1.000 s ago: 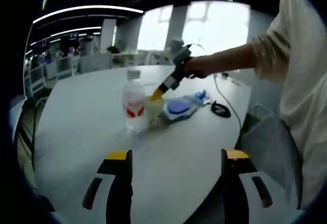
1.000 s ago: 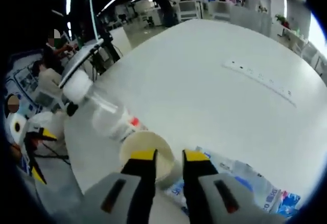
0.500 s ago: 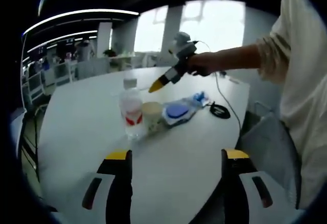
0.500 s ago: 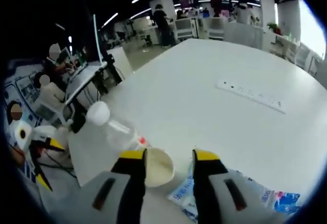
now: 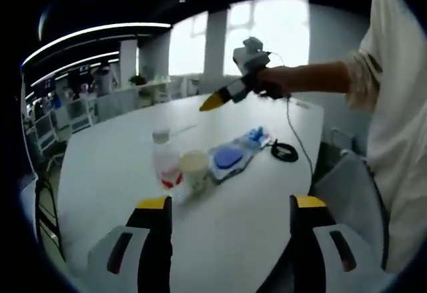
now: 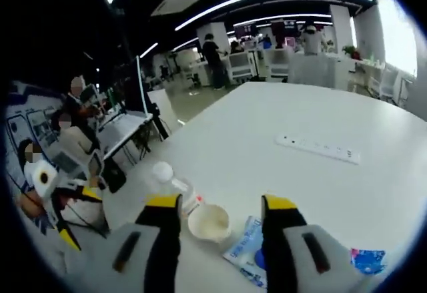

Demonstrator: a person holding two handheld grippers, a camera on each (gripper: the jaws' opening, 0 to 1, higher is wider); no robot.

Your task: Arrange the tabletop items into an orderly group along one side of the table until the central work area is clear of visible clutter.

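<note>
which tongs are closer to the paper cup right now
Hard to call, probably the right. The right tongs hang open in the air above the paper cup; the left tongs are open too, held back near the table's edge.

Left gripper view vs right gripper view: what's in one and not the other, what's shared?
Left gripper view: the right tool held up above the table by a hand, a sleeve, and a black cable coil near the table edge.

Right gripper view: a white power strip farther out on the table, and seated people off to the side.

Both: the bottle, cup and blue-printed packet grouped on the white table.
</note>
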